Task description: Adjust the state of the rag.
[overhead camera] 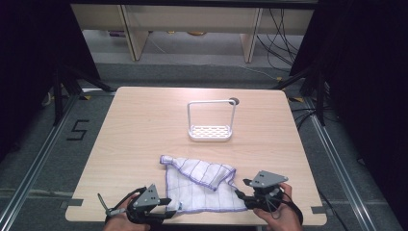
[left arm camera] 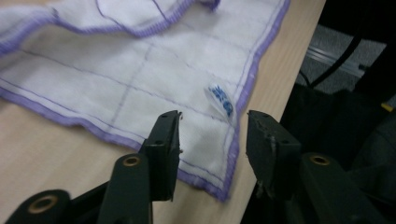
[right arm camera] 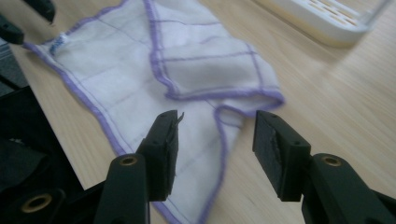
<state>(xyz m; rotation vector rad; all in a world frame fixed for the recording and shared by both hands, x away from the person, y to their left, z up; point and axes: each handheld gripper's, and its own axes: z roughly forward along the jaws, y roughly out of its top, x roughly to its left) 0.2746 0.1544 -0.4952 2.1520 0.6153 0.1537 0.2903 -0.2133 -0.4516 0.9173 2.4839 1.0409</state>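
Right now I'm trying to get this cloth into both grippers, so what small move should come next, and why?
Probably ease both grippers forward and close them on the cloth's near corners. The left gripper and right gripper both stand open, each straddling a purple-hemmed corner without pinching it, and the cloth lies loose and partly folded on the table.

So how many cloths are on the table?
1. The white cloth with purple edges lies rumpled at the near edge of the table, between the two grippers.

Grey floor (overhead camera: 202, 72) surrounds the pale wooden counter (overhead camera: 144, 130); beyond it stand light wooden furniture legs (overhead camera: 132, 33), with black cables (overhead camera: 281, 38) to the right.
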